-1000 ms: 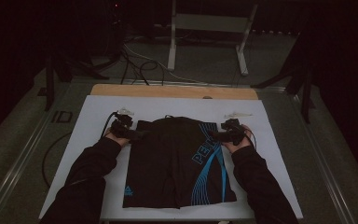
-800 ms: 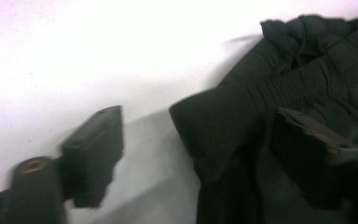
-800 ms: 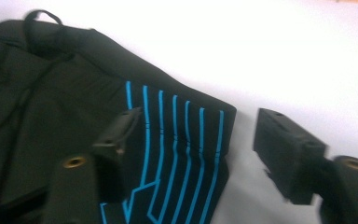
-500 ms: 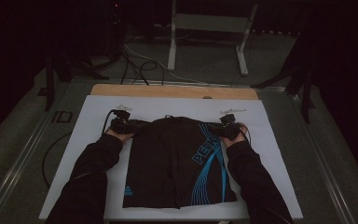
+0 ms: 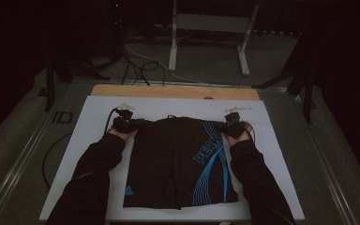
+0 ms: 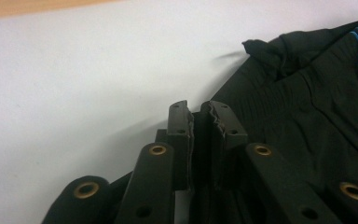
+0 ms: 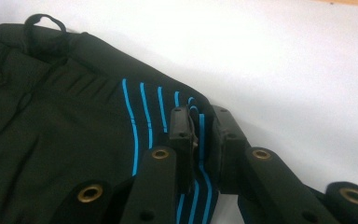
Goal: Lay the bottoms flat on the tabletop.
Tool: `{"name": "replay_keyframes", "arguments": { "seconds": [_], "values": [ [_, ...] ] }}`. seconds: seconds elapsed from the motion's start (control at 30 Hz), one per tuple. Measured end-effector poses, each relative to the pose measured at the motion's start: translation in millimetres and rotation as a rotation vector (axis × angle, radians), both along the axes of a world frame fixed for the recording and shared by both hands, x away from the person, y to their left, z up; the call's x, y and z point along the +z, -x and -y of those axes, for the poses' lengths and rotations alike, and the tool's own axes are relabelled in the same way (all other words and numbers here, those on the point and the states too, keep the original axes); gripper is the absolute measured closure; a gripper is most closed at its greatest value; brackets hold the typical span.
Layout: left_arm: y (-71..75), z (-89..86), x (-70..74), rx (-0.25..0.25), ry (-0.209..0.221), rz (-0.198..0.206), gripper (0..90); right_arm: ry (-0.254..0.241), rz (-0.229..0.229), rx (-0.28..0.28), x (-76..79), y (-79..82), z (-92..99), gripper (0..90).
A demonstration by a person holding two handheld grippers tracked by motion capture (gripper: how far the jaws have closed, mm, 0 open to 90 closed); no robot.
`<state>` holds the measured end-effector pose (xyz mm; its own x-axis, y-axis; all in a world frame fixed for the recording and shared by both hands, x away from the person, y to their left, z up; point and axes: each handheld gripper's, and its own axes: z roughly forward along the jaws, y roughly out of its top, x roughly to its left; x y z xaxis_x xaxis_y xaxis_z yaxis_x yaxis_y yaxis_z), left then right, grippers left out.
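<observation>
Black shorts (image 5: 173, 159) with blue stripes and a blue "PEAK" print lie flat on the white board (image 5: 98, 112), waistband at the far side. My left gripper (image 5: 138, 123) is at the left waistband corner. Its jaws have just been closing and now pinch the black fabric edge (image 6: 261, 107) between them (image 6: 199, 112). My right gripper (image 5: 221, 126) is at the right waistband corner. Its jaws have also just been closing, and they clamp the blue-striped fabric (image 7: 135, 121) between the pads (image 7: 200, 116). A drawstring loop (image 7: 44, 23) lies at the waistband's middle.
The white board rests on a wooden tabletop (image 5: 168, 91) whose strip shows at the far edge. Beyond it stand a metal frame (image 5: 206, 23) and loose cables (image 5: 140, 61) on the floor. Bare board lies to either side of the shorts.
Both hands have stayed at the waistband corners, edging only slightly inward. The jaws of both grippers have drawn together onto the fabric.
</observation>
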<state>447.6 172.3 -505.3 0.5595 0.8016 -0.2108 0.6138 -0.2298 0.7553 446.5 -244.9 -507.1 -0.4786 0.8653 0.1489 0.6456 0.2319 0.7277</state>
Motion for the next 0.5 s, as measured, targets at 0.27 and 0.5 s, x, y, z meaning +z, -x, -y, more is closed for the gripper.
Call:
{"name": "replay_keyframes", "arguments": {
  "seconds": [0.27, 0.5],
  "values": [
    [-4.3, -2.1, 3.1, 0.077, 0.001, 0.021, 66.7, 0.011, 0.013, -0.02, 6.0, -2.9, 2.1, 80.9],
    [-5.1, -8.1, 4.6, 0.086, 0.019, 0.009, 74.9, 0.014, 0.001, -0.021, 2.7, -3.4, 1.6, 80.9]
  ]
}}
